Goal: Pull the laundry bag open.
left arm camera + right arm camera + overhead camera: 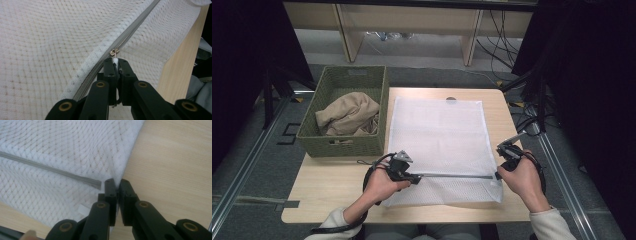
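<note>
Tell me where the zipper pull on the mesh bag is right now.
In the left gripper view the zipper pull sits at the tips of the left gripper; in the high view, that is the near left part of the mesh bag.

Zipper pull tab [114,60] was hidden between closed jaws; beige cloth [347,115] lay partly concealed by the basket [343,146] wall.

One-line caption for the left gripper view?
Left tongs shut on the white pull tab of the white mesh laundry bag's grey zipper.
</note>
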A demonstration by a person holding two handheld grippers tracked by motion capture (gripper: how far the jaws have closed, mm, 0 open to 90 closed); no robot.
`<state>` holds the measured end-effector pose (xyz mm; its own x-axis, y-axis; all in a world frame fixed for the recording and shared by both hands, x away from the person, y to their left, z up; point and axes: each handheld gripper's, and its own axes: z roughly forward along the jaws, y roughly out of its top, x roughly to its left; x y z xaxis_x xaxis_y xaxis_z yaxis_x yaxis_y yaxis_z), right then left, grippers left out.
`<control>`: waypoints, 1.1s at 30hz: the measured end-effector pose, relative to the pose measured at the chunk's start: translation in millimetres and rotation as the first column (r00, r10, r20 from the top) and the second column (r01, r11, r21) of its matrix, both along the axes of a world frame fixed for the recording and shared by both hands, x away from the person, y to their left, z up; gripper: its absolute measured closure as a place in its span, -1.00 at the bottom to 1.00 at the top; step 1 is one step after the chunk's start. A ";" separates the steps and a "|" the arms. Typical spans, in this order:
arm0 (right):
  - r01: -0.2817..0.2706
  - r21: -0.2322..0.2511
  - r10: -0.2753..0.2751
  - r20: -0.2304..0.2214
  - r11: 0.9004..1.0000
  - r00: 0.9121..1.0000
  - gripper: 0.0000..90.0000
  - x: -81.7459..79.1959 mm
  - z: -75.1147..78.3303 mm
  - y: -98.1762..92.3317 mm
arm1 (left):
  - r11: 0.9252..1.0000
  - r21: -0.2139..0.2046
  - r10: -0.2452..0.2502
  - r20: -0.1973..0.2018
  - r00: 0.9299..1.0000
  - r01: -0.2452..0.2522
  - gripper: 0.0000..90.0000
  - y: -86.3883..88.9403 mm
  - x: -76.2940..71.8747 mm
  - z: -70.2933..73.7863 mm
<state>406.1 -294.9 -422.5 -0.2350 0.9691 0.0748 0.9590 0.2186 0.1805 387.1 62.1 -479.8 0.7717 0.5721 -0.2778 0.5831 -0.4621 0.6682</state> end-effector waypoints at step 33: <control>0.007 0.001 -0.007 -0.011 1.000 1.000 0.93 1.0 -2.1 -1.3 | 0.999 0.024 0.038 -0.003 0.999 -0.038 0.92 35.5 -4.8 -0.9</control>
